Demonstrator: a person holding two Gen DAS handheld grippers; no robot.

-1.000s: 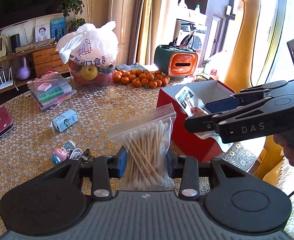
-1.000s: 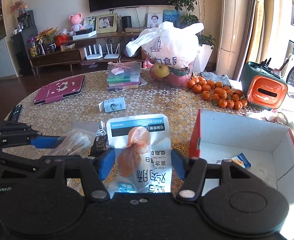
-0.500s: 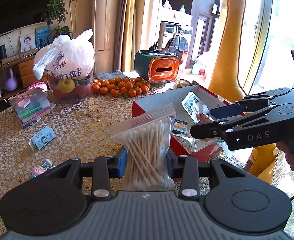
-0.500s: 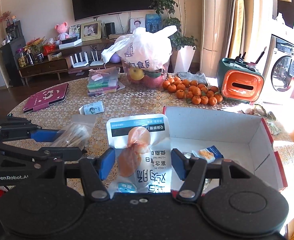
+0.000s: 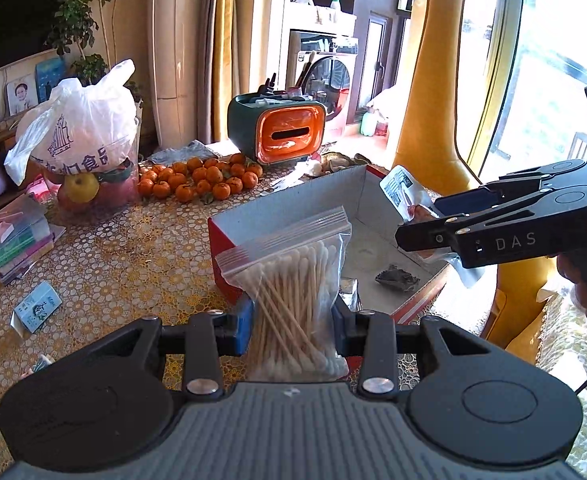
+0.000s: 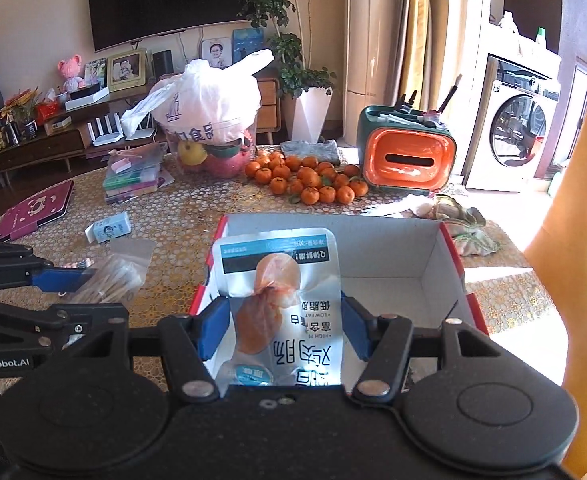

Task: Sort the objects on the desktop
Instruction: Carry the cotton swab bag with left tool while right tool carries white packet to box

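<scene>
My left gripper (image 5: 292, 328) is clamped on a zip bag of cotton swabs (image 5: 293, 288), held upright at the near left corner of the red box (image 5: 229, 276). My right gripper (image 6: 285, 330) pinches a chicken sausage packet (image 6: 281, 300) over the box's open top. Only the left view shows the box floor, where a dark crumpled wrapper (image 5: 397, 278) lies; from the right view the packet hides that spot. Toward the table's (image 6: 181, 216) far edge sit a pile of tangerines (image 6: 309, 182), an orange-fronted organizer (image 6: 407, 160) and a white bag of fruit (image 6: 207, 120); a small blue carton (image 6: 109, 228) lies to the left of the box.
</scene>
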